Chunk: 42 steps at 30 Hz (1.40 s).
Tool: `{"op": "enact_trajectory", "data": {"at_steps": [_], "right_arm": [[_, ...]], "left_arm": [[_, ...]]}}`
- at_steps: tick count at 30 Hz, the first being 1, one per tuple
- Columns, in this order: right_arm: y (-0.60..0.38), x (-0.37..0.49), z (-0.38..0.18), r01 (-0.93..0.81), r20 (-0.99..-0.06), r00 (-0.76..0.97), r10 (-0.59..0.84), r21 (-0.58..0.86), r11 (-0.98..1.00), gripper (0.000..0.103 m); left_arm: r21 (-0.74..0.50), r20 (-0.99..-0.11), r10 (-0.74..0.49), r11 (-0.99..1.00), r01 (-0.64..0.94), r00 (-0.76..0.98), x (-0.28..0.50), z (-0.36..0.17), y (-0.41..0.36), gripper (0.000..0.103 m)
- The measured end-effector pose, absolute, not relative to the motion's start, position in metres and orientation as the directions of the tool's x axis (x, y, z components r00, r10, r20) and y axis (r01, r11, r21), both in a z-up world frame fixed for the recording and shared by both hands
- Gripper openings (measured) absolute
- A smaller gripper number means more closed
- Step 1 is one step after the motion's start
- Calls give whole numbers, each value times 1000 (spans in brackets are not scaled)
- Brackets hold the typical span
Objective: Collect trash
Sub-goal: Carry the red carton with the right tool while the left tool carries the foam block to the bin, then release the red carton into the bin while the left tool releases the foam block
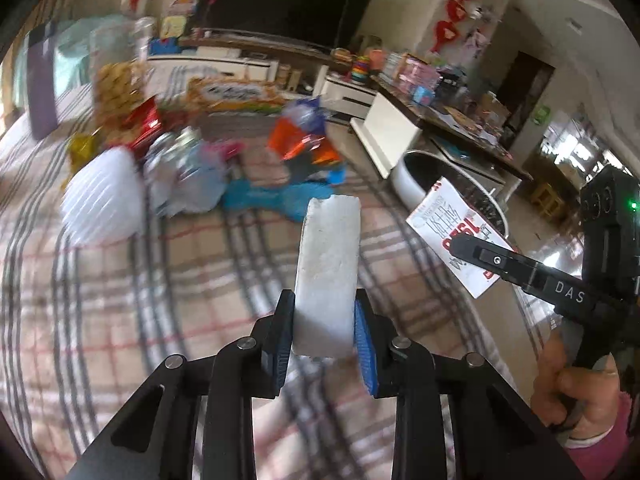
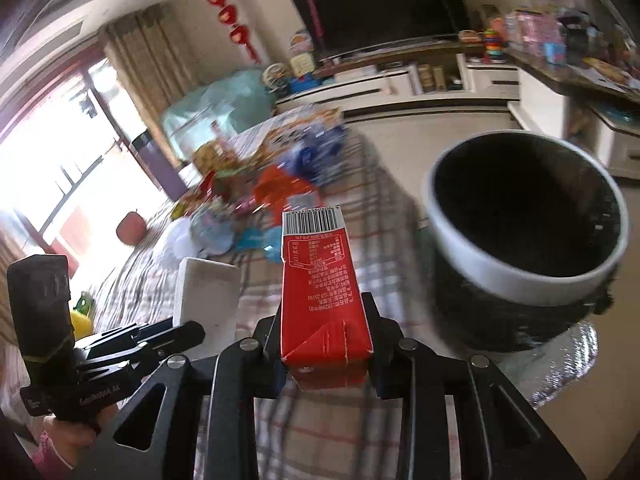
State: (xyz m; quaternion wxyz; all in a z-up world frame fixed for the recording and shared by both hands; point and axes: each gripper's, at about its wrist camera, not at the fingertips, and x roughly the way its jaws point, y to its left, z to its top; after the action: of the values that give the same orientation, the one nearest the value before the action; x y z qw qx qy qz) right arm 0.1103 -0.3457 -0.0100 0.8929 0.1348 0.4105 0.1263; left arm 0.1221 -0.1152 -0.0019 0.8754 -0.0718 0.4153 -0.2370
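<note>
- Trash is held in both tools: a white, rough-faced foam block (image 1: 328,276) is pinched upright between the blue-padded jaws of the left gripper (image 1: 324,328), and a red rectangular drink carton with a barcode end (image 2: 320,292) is clamped in the right gripper (image 2: 324,340)
- Both pieces are carried clear of the plaid tablecloth (image 1: 120,300), presumably so they can be dropped into the round black bin with a white rim (image 2: 528,216), which is seen just right of the carton
- More litter is left further back on the cloth: a heap of crumpled coloured snack wrappers and plastic bags (image 1: 224,152), judged to be collected later
- The heap is smeared by motion blur, so single items cannot be told apart
- The bin's base is cut off, and its dark inside hides any contents
- The right tool's fingertips are covered by the carton
</note>
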Motion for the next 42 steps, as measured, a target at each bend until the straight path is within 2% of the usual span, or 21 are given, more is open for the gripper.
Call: {"op": "enact_trajectory", "data": {"at_steps": [15, 27, 42], "right_arm": [[-427, 107, 2, 29, -675, 696, 245, 367, 930, 31], [-461, 124, 2, 77, -680, 704, 205, 360, 930, 31], [-481, 149, 1, 104, -698, 694, 174, 337, 936, 31]], "left_arm": [[-285, -687, -514, 841, 459, 515, 146, 11, -184, 25], [-263, -689, -547, 800, 540, 475, 188, 17, -245, 25], [-280, -713, -558, 781, 558, 424, 244, 9, -294, 25]]}}
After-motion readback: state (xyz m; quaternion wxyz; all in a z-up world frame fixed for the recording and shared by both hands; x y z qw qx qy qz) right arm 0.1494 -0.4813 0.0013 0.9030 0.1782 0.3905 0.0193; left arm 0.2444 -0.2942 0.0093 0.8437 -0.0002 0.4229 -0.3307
